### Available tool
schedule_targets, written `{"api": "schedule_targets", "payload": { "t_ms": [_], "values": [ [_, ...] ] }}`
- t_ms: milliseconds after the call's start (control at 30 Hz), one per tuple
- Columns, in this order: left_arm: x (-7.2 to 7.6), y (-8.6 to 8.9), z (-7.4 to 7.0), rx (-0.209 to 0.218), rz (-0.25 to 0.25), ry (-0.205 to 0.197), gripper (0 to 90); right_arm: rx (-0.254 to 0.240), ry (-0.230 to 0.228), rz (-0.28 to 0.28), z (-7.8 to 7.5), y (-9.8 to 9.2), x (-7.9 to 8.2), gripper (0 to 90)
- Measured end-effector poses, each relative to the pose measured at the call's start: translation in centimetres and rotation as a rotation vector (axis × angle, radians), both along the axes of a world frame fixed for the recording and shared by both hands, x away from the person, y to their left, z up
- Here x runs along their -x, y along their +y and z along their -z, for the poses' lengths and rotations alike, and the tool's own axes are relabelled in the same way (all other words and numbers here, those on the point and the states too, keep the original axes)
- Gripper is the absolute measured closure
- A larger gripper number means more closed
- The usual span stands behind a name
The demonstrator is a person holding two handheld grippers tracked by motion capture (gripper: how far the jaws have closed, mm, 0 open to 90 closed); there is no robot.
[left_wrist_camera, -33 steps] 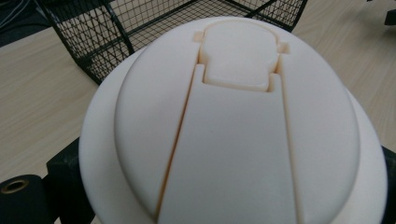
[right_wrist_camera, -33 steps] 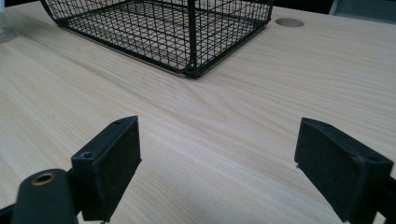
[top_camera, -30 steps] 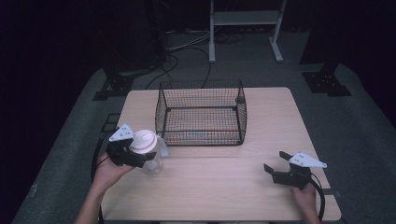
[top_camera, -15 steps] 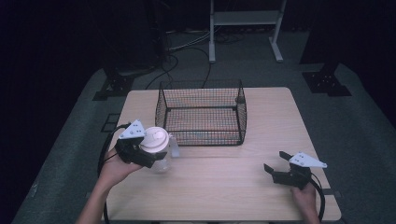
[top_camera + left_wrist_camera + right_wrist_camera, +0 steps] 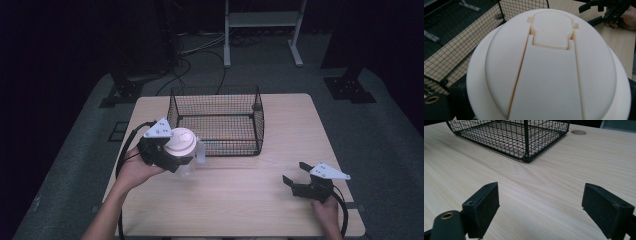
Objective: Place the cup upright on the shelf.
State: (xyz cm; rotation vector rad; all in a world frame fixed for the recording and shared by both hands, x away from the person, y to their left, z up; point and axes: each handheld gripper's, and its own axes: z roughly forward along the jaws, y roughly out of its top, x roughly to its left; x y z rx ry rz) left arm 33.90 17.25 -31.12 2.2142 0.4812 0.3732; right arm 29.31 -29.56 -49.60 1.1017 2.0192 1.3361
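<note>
Left gripper point(image 5: 176, 159) clamped on a white-lidded clear cup point(image 5: 182, 145) beside the wire basket point(image 5: 218, 121); right gripper point(image 5: 294, 181) jaws spread wide.

We see the high view dim: the table point(image 5: 240, 200) is evenly lit from above while the floor beyond its far edge falls into black. Shadows stay soft, with no glare. In the left gripper view the cream lid point(image 5: 549, 67) is slightly soft; the wire basket point(image 5: 511, 137) appears sharp.
</note>
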Motion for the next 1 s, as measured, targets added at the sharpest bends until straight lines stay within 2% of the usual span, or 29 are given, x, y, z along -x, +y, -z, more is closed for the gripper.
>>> {"api": "schedule_targets", "payload": {
  "t_ms": [233,400,433,567,767,1000],
  "values": [
    [-1.1,-1.9,-1.5,-0.01,0.027,-0.003,5.2,-0.006,0.0,0.001,0.0,0.0,0.0,13.5],
    [-2.3,-4.1,-3.1,-0.029,0.066,-0.004,5.2,-0.008,-0.001,0.002,0.0,-0.1,0.0,13.5],
    [-2.3,-4.1,-3.1,-0.029,0.066,-0.004,5.2,-0.008,-0.001,0.002,0.0,-0.1,0.0,13.5],
    [-3.4,-6.0,-4.1,-0.042,0.082,-0.002,5.2,-0.013,0.001,0.001,0.0,-0.1,-0.1,13.4],
    [-4.9,-7.6,-4.9,-0.052,0.092,0.001,5.2,-0.018,0.002,0.001,0.0,-0.1,-0.1,13.5],
    [-6.5,-8.4,-5.1,-0.067,0.085,0.017,5.2,-0.024,0.002,0.003,-0.1,-0.2,-0.1,13.4]
  ]
}}
